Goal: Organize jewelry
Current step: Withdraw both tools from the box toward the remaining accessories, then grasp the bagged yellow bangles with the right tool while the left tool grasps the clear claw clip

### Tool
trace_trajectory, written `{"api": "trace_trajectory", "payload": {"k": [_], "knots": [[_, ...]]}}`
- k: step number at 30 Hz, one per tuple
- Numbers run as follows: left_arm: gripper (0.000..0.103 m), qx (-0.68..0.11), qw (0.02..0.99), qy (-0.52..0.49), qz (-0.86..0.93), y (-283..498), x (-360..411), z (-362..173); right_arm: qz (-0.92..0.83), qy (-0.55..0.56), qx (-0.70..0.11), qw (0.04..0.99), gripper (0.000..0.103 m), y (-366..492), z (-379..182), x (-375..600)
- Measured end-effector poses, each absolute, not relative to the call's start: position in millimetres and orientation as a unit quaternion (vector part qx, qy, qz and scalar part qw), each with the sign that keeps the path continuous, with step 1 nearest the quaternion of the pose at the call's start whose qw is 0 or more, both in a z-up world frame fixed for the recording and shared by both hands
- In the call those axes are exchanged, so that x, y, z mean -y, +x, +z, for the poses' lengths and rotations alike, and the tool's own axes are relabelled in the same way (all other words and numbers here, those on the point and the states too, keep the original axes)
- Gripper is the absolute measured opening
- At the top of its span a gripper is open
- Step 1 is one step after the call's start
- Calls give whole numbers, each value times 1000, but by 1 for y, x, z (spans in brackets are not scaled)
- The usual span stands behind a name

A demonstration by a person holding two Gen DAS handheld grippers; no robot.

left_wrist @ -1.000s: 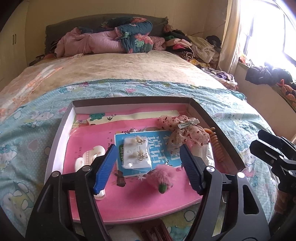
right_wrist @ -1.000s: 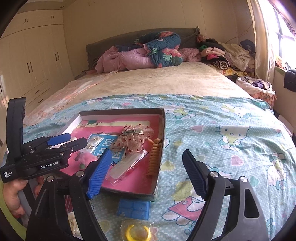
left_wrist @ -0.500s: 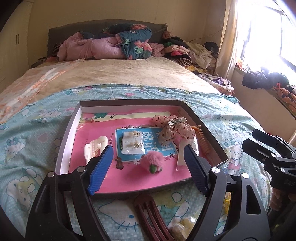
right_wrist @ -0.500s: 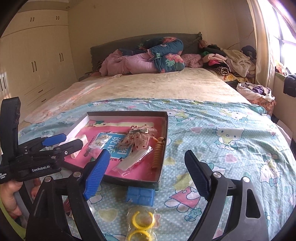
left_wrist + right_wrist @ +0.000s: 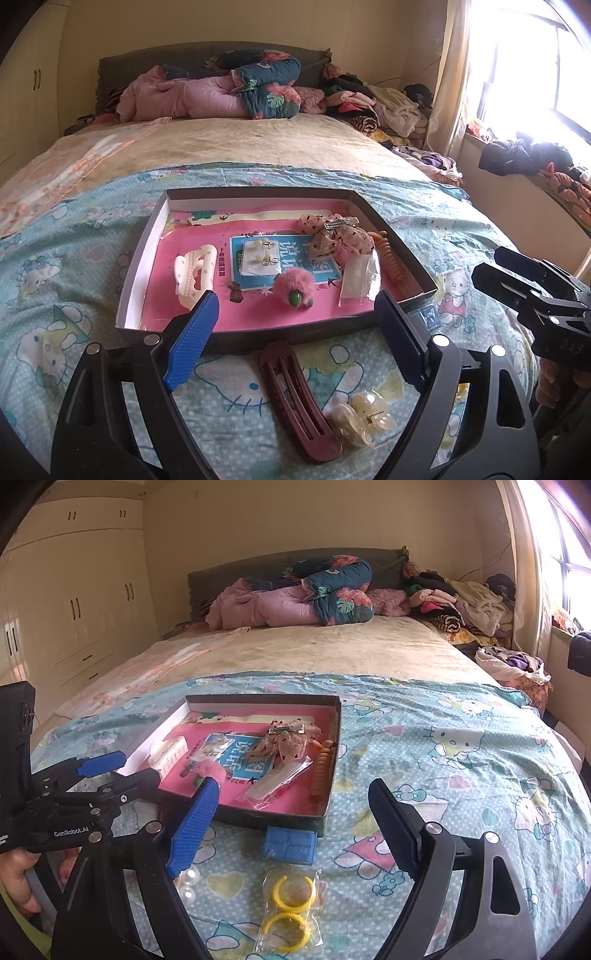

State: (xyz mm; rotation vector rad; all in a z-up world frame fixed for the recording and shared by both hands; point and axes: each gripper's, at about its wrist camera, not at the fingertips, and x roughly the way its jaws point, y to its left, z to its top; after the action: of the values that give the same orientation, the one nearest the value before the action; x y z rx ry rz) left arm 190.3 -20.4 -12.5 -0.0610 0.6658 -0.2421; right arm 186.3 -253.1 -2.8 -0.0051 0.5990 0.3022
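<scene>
A shallow box (image 5: 140, 254) (image 5: 332, 738) with a pink floor lies on the bed and holds a white claw clip (image 5: 194, 275), an earring card (image 5: 260, 256), a pink pompom (image 5: 295, 290), a lace bow clip (image 5: 334, 238) and an orange coil tie (image 5: 389, 254). In front of the box lie a maroon hair clip (image 5: 297, 397), a pale claw clip (image 5: 364, 417), a blue case (image 5: 290, 843), bagged yellow rings (image 5: 290, 908) and pearls (image 5: 190, 880). My left gripper (image 5: 295, 339) is open and empty above the maroon clip. My right gripper (image 5: 291, 823) is open and empty above the blue case.
The Hello Kitty blanket (image 5: 443, 746) covers the near bed. Folded quilts (image 5: 229, 92) and a clothes pile (image 5: 373, 107) lie at the headboard. A window sill with clothes (image 5: 524, 158) is on the right, wardrobes (image 5: 74, 602) on the left.
Both grippers have drawn back from the box toward the bed's near edge, bringing the loose items in front of the box into view. Both stay open and empty.
</scene>
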Motion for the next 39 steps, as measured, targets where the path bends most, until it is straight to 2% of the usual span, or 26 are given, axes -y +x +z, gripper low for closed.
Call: {"api": "trace_trajectory", "payload": {"k": [9, 39], "knots": [[84, -318, 940, -22, -121, 169, 24, -13, 147, -8, -302, 942, 81, 171, -12, 260], [84, -362, 919, 17, -155, 129, 47, -45, 153, -28, -352, 923, 81, 126, -56, 269]]}}
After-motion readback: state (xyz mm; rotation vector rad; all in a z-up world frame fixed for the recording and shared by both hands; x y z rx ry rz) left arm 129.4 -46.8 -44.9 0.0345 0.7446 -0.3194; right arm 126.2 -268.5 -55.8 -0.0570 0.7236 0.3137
